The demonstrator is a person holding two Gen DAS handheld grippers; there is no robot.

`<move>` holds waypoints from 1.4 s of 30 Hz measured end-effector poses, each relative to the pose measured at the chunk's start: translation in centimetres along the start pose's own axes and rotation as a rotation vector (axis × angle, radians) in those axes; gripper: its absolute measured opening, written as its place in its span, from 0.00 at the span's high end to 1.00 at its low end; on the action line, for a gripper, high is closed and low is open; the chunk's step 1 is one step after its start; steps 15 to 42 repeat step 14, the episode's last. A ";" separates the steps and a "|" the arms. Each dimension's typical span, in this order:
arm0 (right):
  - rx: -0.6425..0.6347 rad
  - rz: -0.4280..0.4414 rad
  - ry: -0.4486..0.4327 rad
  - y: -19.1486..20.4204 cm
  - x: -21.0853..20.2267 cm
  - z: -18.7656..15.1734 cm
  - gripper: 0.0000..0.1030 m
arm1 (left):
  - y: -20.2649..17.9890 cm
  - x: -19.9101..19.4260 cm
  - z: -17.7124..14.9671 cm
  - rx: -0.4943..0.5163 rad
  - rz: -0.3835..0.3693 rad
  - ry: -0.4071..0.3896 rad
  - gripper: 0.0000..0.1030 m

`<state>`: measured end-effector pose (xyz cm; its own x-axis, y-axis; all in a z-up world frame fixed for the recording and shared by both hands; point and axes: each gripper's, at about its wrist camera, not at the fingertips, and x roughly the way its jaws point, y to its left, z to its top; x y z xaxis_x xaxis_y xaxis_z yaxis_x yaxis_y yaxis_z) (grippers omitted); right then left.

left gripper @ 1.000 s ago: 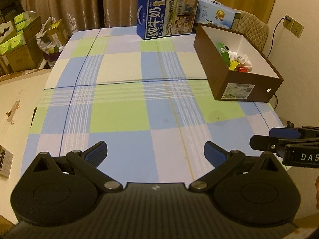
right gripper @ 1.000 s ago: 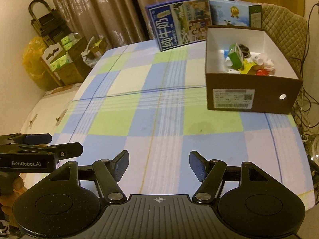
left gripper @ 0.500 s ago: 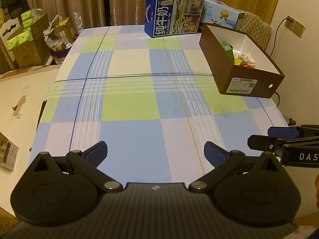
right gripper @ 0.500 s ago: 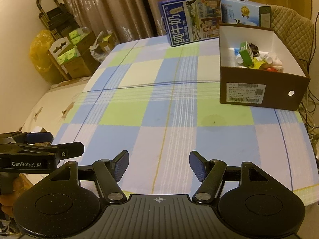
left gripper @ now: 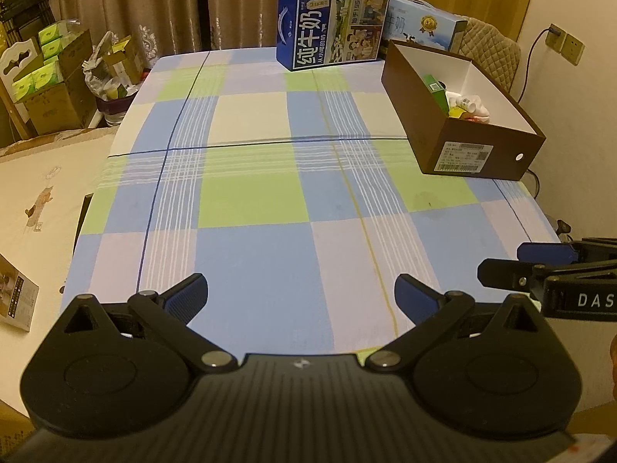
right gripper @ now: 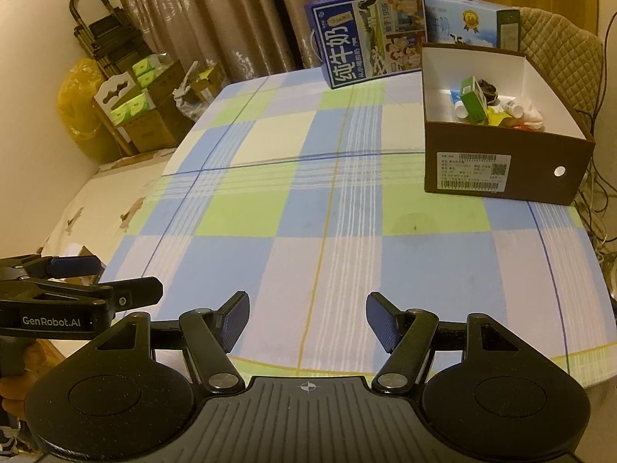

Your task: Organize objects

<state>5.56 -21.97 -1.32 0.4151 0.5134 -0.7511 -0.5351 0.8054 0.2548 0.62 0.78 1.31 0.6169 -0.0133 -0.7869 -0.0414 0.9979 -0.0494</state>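
A brown cardboard box (left gripper: 474, 154) (right gripper: 501, 169) with a white inside stands at the table's far right. In it lie a green carton (right gripper: 473, 99), small white bottles (right gripper: 513, 107) and other small items. My left gripper (left gripper: 301, 293) hangs open over the table's near edge, nothing between its fingers. My right gripper (right gripper: 307, 318) is open too, empty, beside it on the right; it shows at the right edge of the left wrist view (left gripper: 540, 266). The left gripper appears at the lower left of the right wrist view (right gripper: 96, 281).
The table wears a blue, green and white checked cloth (left gripper: 270, 200). A dark blue milk carton case (left gripper: 331, 25) and a light blue case (left gripper: 424, 25) stand at the far edge. A padded chair (left gripper: 489, 50) is behind the box. Cardboard boxes (left gripper: 54, 88) sit on the floor left.
Both grippers have drawn back from the table, so the box and cases look farther away. Both stay open and empty.
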 end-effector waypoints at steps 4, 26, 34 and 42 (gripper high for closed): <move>0.004 -0.001 0.002 0.0 0.0 -0.1 0.37 | 0.1 0.0 -0.2 0.000 -0.001 0.004 0.01; 0.006 -0.007 0.012 0.0 0.4 0.0 0.37 | 0.3 0.4 -0.4 -0.004 -0.001 0.013 0.01; 0.006 -0.007 0.012 0.0 0.4 0.0 0.37 | 0.3 0.4 -0.4 -0.004 -0.001 0.013 0.01; 0.006 -0.007 0.012 0.0 0.4 0.0 0.37 | 0.3 0.4 -0.4 -0.004 -0.001 0.013 0.01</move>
